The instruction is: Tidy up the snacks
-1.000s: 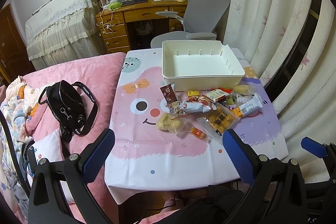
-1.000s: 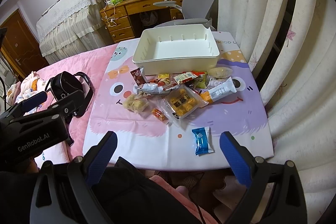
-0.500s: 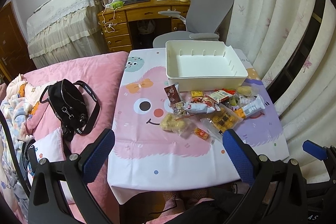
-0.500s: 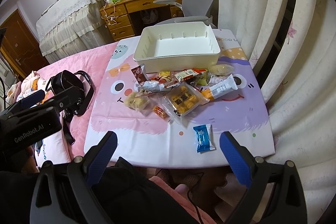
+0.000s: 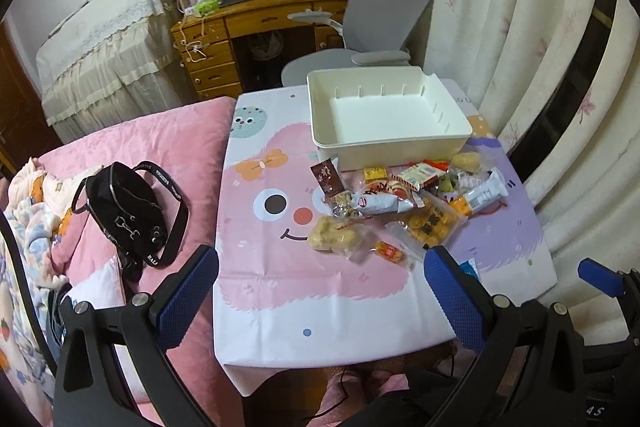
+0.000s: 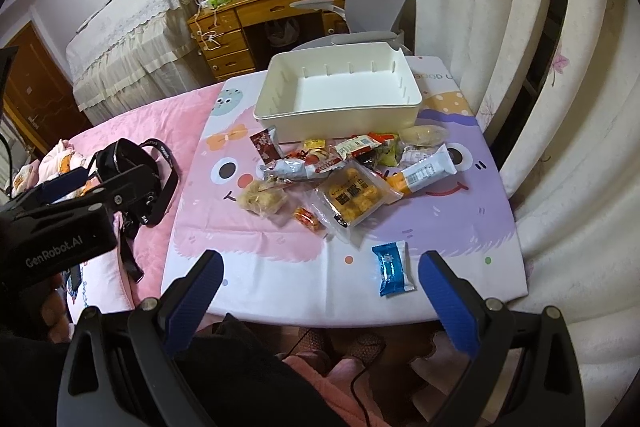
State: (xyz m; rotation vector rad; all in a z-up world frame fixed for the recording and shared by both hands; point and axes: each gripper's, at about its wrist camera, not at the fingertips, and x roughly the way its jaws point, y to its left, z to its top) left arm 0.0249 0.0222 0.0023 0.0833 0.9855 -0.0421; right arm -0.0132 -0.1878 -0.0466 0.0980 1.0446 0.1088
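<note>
Both grippers have eased nearer the table edge (image 6: 320, 311), jaws spread empty over bare cloth.

I see the worktop (image 6: 280, 267) covered by a cartoon-print cloth (image 6: 460, 227). At 12 o'clock on it stands a white bin (image 6: 340, 115). A pile of snack packets (image 6: 344, 171) lies just in front of the bin, at centre. A blue packet (image 6: 392, 269) lies apart at 5 o'clock. At 9 o'clock, the pink bed (image 5: 172, 139) carries a black bag (image 5: 128, 211).
</note>
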